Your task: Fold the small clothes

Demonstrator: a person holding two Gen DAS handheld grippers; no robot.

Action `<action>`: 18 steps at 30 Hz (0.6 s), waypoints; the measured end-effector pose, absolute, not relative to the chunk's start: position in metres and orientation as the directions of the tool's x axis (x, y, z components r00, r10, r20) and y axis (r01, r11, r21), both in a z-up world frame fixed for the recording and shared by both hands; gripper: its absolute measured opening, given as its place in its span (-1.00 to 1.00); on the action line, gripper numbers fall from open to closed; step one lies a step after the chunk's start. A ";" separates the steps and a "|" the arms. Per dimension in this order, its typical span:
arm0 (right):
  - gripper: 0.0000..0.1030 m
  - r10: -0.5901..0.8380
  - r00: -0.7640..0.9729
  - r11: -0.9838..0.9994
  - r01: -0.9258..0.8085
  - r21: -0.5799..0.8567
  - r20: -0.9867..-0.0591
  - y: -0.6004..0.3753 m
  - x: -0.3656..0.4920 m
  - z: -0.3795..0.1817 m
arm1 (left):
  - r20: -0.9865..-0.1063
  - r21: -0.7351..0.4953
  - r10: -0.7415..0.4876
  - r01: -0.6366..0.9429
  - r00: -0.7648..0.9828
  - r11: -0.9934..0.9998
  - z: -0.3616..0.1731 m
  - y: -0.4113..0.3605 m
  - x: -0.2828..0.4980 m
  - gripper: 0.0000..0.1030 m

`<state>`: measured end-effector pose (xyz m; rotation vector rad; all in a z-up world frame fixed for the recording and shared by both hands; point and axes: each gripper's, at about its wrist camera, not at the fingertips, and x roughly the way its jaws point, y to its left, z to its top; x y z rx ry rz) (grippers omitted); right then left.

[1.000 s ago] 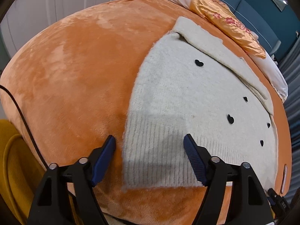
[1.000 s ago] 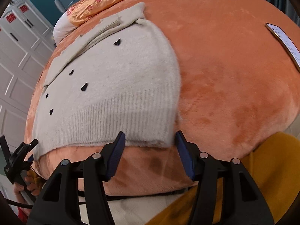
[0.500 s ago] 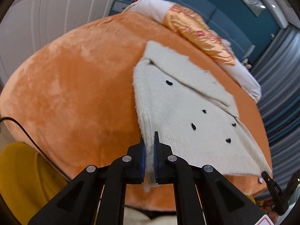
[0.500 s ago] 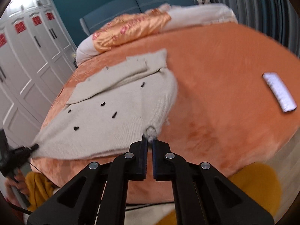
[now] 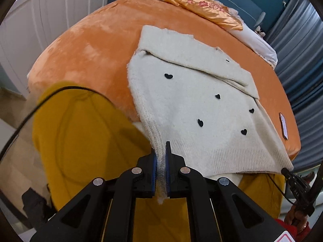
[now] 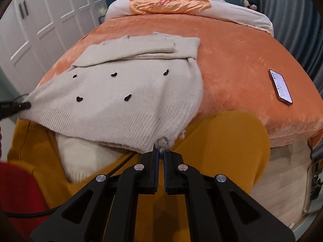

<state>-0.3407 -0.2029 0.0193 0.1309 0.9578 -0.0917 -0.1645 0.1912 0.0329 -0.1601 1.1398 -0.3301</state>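
A cream knit sweater with small black hearts lies on the orange bed, its sleeves folded across the top. My left gripper is shut on the sweater's lower left hem corner and holds it lifted off the bed's front edge. My right gripper is shut on the lower right hem corner of the sweater. The hem hangs stretched between the two grippers, past the edge of the bed. The other gripper's tip shows at the far hem corner in each view.
A phone lies on the bed to the right of the sweater. An orange satin pillow and white bedding sit at the head. My yellow-clad legs are below the grippers. White wardrobe doors stand at left.
Both grippers closed on the hem corners, then pulled back and up, drawing the sweater's lower edge off the bed's front edge toward me.
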 end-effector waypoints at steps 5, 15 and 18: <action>-0.95 -0.093 0.684 0.989 0.145 0.011 -0.724 -0.226 -0.305 0.043 | -0.770 -0.321 -0.378 0.200 0.515 0.926 0.071 0.186 -0.121 -0.92; -0.92 -0.170 0.866 0.956 0.260 0.134 -0.471 -0.315 -0.091 0.065 | -0.602 -0.271 -0.312 0.179 0.735 0.946 0.082 0.107 0.106 -0.85; -0.78 -0.211 0.853 0.948 0.297 0.112 -0.478 -0.318 -0.049 0.047 | -0.640 -0.268 -0.236 0.075 0.731 0.961 0.045 0.097 0.147 -0.51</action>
